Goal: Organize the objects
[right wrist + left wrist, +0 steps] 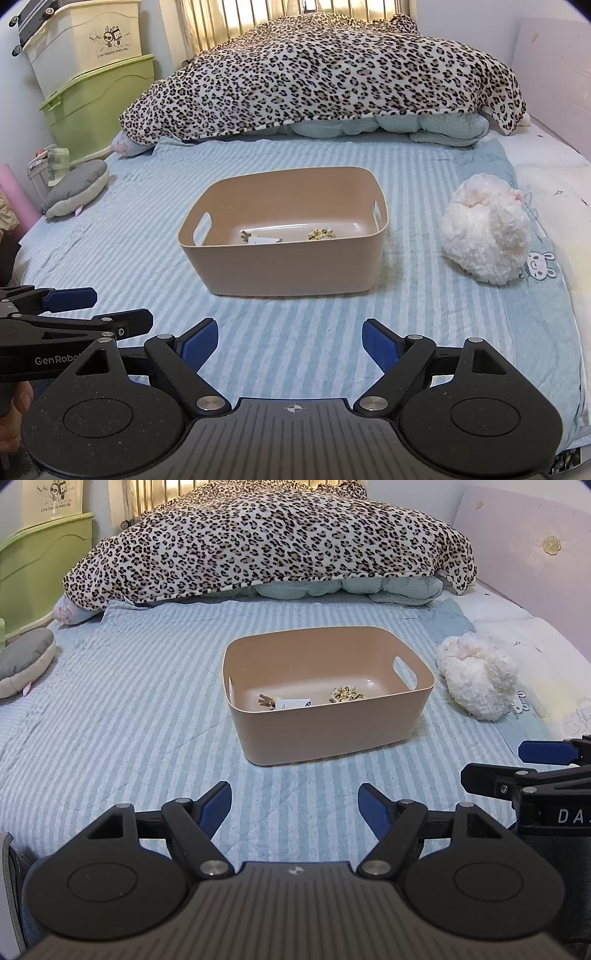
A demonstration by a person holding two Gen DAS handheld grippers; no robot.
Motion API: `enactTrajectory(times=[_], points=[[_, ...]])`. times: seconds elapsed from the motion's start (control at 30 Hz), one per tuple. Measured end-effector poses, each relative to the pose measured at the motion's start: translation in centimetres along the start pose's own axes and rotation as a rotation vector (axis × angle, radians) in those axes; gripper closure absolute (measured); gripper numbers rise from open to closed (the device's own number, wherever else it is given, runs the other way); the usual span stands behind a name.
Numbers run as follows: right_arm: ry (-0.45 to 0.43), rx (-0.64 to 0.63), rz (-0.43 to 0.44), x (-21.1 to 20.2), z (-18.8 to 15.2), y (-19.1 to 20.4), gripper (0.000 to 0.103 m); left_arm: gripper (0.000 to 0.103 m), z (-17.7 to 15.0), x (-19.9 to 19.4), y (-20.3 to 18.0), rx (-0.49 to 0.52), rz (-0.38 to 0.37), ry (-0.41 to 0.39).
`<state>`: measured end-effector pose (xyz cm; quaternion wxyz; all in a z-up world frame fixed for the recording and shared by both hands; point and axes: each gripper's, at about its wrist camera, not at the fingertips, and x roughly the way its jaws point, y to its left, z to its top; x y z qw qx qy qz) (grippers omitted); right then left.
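Tan bin [325, 731] on the striped bed [129, 701], both hand-held grippers spread apart.
Inside: small leopard-print bundle [347, 694], white card [293, 703]; bin's long axis runs left-right.

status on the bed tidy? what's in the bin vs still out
Done: two small items lie in the tan bin, a toy with a white tag and a leopard-print piece. In hand: nothing; the left claw and right claw are both open and empty, short of the bin. Left: the white fluffy plush to the bin's right and the grey plush at the bed's left edge.
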<state>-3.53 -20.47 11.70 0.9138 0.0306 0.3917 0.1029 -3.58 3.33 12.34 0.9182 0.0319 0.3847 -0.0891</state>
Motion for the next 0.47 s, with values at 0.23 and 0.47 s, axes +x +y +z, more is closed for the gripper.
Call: enactTrajectory(times=[0.23,0.47], points=[[0.001,0.000,-0.001,-0.06,-0.08,0.12,0.016,0.027,-0.04,0.09,-0.02,-0.006,0.000,0.005],[0.002,0.004,-0.001,-0.06,-0.15,0.18,0.016,0.027,-0.09,0.19,-0.03,-0.012,0.000,0.008]])
